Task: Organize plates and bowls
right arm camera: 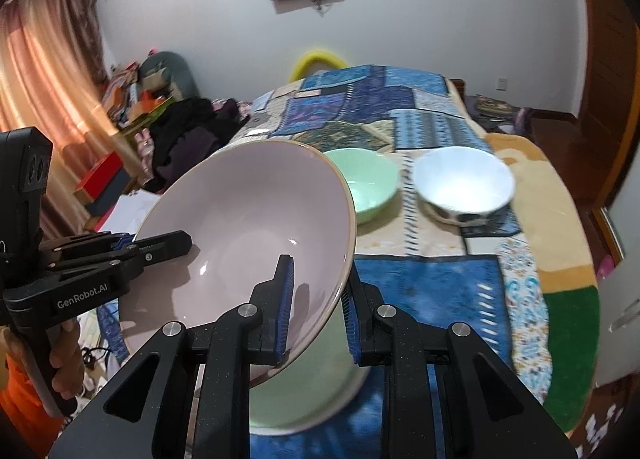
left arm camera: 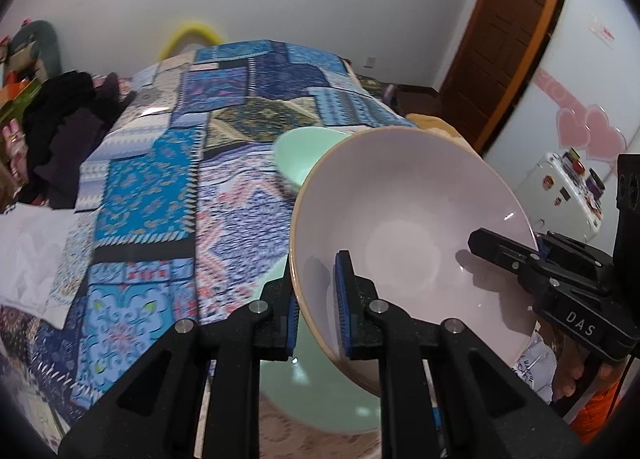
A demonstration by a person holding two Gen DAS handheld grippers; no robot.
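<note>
Bowl [left arm camera: 408, 227], tilted, was pinched at its 7 and 3 o'clock rims by both tongs [left arm camera: 320, 299] [right arm camera: 316, 307]; uneven pull might drop it.

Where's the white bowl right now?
Right wrist view only: the white bowl sits on the patterned cloth, upper right, beside the small green bowl.

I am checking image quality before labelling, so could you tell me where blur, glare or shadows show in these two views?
Left wrist view: the patterned tablecloth is motion-smeared, and the pink bowl carries small glints plus gripper shadows. Right wrist view: the white bowl is blurred with a bright patch inside; both views bend straight lines near the edges.
</note>
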